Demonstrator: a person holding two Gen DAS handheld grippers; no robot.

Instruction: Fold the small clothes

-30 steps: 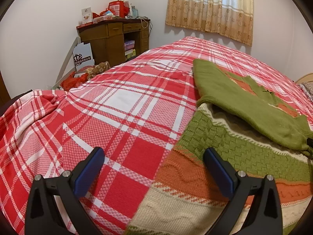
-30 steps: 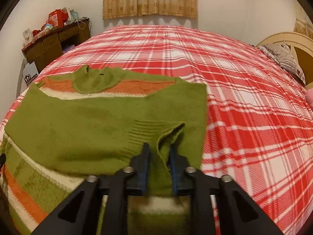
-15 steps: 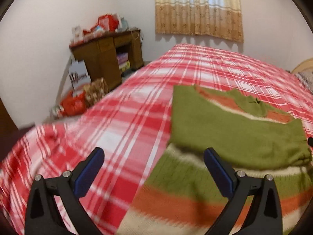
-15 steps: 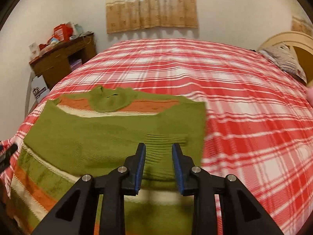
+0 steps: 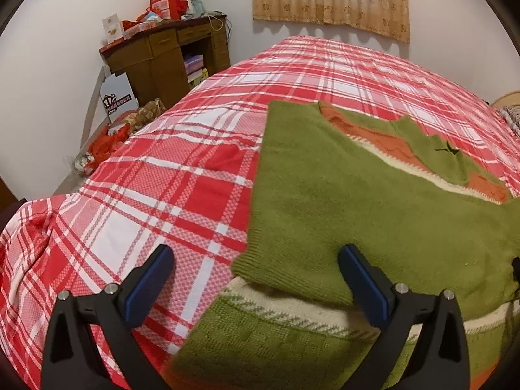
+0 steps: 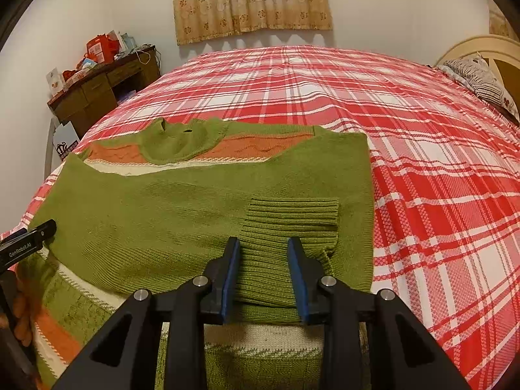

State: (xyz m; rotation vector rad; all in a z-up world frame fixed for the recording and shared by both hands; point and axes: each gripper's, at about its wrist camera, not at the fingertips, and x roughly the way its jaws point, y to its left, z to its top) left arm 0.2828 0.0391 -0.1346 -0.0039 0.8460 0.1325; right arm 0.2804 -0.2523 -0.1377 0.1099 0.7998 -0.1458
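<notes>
A small knit sweater (image 6: 156,214), green with orange and cream stripes, lies flat on the red plaid bed (image 6: 422,169). Both green sleeves are folded across its chest. The ribbed cuff (image 6: 289,217) of one sleeve lies just ahead of my right gripper (image 6: 264,260), which is open above it and holds nothing. My left gripper (image 5: 256,276) is wide open and empty over the sweater's (image 5: 357,201) left edge, near the folded sleeve's lower hem. The left gripper's tip also shows at the left of the right wrist view (image 6: 29,245).
A wooden desk (image 5: 169,55) piled with boxes stands by the far wall left of the bed, with bags on the floor (image 5: 107,136) beside it. A curtain (image 6: 250,0) hangs at the back. A pillow and headboard (image 6: 481,74) are at the right.
My right gripper let go of the sleeve cuff, opened, and drew back; the cuff now lies flat on the sweater. My left gripper lifted and pulled back, staying open.
</notes>
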